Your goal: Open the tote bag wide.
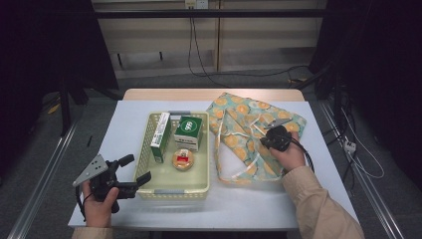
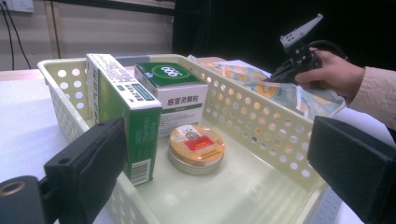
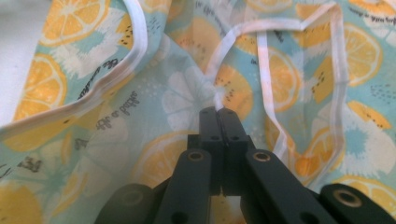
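Right gripper (image 3: 218, 112): jaws together, clamped on the bag's white strap (image 3: 219, 95).
Left gripper (image 1: 134, 172): jaws apart, holding nothing, beside the basket (image 1: 171, 189).
Bag (image 1: 249, 119): lemon-print teal cloth, crumpled flat, right side of bench (image 1: 318, 164).

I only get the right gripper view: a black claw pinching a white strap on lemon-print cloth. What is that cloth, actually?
Observer: It's a cloth bag lying on the right side of a white table. The right claw is shut on its white strap.
Operator: Is anything next to it?
Observer: A pale yellow basket sits to the bag's left. It holds a tall green box, a green-and-white box and a round tin.
Operator: And the other claw?
Observer: The left claw is open at the basket's near left corner, with nothing in it.
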A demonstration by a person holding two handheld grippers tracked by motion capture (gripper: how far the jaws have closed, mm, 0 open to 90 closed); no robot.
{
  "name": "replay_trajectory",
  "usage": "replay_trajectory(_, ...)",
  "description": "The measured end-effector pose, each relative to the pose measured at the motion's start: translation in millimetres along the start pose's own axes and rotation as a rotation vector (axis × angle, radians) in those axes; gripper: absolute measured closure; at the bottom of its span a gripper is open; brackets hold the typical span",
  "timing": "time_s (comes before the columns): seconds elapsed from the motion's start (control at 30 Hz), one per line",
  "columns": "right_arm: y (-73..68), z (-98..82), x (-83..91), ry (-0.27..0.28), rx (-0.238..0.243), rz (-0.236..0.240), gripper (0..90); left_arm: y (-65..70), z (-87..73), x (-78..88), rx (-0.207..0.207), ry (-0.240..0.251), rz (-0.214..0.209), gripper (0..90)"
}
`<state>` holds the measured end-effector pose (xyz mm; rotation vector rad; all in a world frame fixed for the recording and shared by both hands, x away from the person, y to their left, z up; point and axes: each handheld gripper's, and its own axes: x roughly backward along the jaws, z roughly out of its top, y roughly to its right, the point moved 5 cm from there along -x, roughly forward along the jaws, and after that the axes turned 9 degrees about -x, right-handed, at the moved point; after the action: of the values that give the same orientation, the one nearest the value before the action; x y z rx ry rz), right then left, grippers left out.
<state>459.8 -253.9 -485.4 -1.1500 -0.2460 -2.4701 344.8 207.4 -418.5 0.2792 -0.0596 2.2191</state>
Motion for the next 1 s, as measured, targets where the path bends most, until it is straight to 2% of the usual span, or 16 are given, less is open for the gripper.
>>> replay_trajectory(0.07,0.5,-1.5,-1.1,-0.010,-0.011,0.008,89.7,-0.1,-0.1,0.0,0.000,0.000,0.000,5.1)
replay_trajectory(0.17,-1.0,-0.5,0.5,-0.004,-0.012,-0.008,77.2,-0.3,-0.1,0.3,0.001,0.000,0.001,5.1)
replay_trajectory(0.3,-6.4,7.7,10.6,0.047,-0.013,-0.017,67.8,0.4,0.4,0.2,0.000,0.001,0.000,5.1)
replay_trajectory(0.43,-15.2,16.4,21.7,0.091,-0.004,-0.003,63.4,1.2,0.6,-0.6,-0.001,0.000,-0.002,5.1)
replay_trajectory(0.57,-22.3,18.2,23.4,0.085,0.009,0.014,63.3,2.0,1.0,-1.3,0.000,0.001,-0.003,5.1)
replay_trajectory(0.6,-22.5,18.6,23.1,0.086,-0.015,0.025,63.5,2.2,1.0,-1.5,0.000,0.001,-0.004,5.1)
replay_trajectory(0.67,-20.5,21.2,22.6,0.111,-0.109,0.069,64.6,2.2,0.7,-1.7,-0.005,-0.003,-0.005,5.1)
replay_trajectory(0.73,-18.7,24.9,21.9,0.133,-0.160,0.091,64.5,1.9,0.5,-1.9,-0.009,-0.007,-0.005,5.1)
replay_trajectory(0.8,-18.5,28.6,21.5,0.139,-0.143,0.061,62.7,1.7,0.2,-1.9,-0.003,-0.005,-0.007,5.1)
replay_trajectory(0.9,-29.4,31.5,17.2,0.133,-0.144,0.118,60.1,0.6,-0.5,-1.9,-0.002,-0.006,-0.006,5.1)
replay_trajectory(0.97,-36.8,28.8,10.3,0.098,-0.144,0.149,60.8,0.6,-0.5,-1.9,-0.001,-0.006,-0.006,5.1)
replay_trajectory(1.0,-38.5,26.6,6.8,0.074,-0.139,0.142,61.1,1.2,-0.2,-2.0,0.002,-0.002,-0.007,5.1)
